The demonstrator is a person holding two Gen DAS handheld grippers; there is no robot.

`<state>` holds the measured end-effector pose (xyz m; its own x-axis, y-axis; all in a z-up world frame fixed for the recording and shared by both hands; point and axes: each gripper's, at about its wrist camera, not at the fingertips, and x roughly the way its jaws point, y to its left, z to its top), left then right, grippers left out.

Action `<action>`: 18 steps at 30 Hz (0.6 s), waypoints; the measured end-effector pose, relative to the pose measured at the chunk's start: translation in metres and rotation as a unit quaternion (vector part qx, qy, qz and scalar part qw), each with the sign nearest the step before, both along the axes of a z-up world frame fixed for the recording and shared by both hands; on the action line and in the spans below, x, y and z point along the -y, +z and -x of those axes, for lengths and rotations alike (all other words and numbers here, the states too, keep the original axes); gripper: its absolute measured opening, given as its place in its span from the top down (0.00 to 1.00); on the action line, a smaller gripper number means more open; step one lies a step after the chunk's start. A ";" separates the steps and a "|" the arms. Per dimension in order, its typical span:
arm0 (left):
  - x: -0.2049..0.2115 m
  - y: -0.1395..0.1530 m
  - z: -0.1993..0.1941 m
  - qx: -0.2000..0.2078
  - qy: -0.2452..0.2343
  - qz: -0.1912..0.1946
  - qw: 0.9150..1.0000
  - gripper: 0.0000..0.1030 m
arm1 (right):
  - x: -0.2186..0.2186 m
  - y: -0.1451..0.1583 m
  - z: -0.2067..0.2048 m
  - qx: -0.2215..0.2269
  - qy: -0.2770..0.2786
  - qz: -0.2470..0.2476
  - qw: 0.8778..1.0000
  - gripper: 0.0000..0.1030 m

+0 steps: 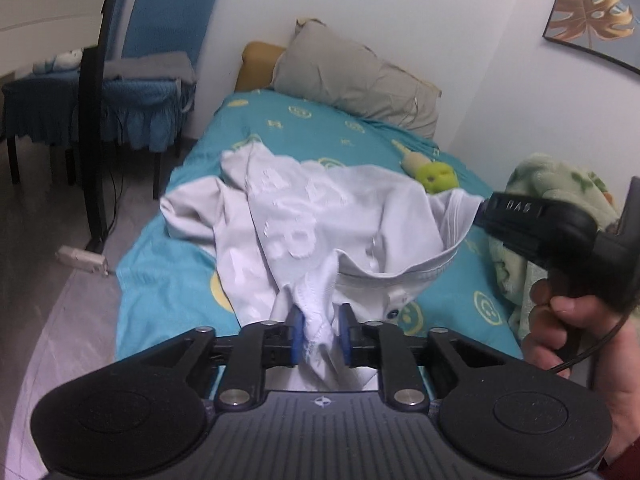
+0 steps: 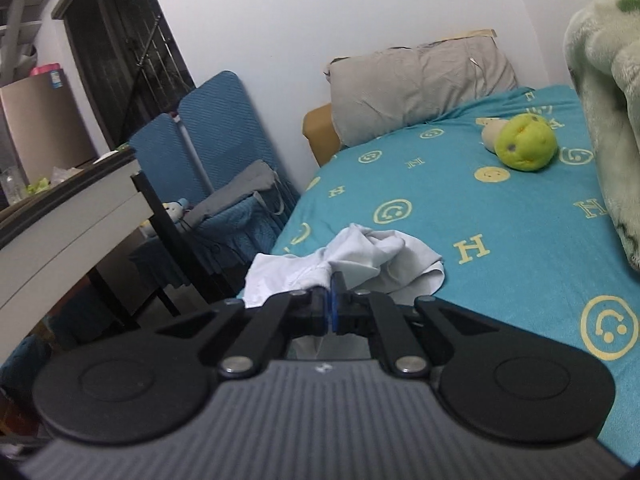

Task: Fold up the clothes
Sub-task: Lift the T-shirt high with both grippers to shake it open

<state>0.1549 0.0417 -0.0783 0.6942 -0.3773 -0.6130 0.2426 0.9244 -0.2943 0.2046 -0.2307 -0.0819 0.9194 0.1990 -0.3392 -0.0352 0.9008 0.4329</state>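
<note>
The light is dim, soft and a bit blue, with faint shadows. Both pictures bend at the edges and go dark in the corners. Everything looks a little blurry.

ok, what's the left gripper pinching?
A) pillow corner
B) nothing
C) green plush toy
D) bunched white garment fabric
D: in the left wrist view, the left gripper has a bunched hem of the white garment between its blue pads; the green plush toy lies apart on the bed sheet.
</note>
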 end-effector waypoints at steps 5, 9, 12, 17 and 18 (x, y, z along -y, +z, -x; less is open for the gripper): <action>0.012 -0.008 -0.002 -0.003 0.034 -0.009 0.999 0.58 | -0.002 0.010 0.010 0.019 0.003 -0.010 1.000 0.96; 0.017 -0.014 -0.007 -0.010 0.078 -0.046 0.996 0.58 | -0.001 0.019 0.021 0.055 -0.008 -0.011 0.998 0.96; 0.012 -0.023 -0.010 -0.030 0.119 -0.084 0.989 0.57 | 0.001 0.026 0.029 0.081 -0.033 0.001 0.996 0.96; -0.008 -0.012 -0.006 0.000 0.182 -0.071 0.981 0.48 | 0.006 0.021 0.022 0.051 -0.101 0.049 0.992 0.94; -0.009 -0.006 -0.004 0.017 0.192 -0.069 0.979 0.48 | 0.007 0.018 0.018 0.037 -0.112 0.061 0.991 0.94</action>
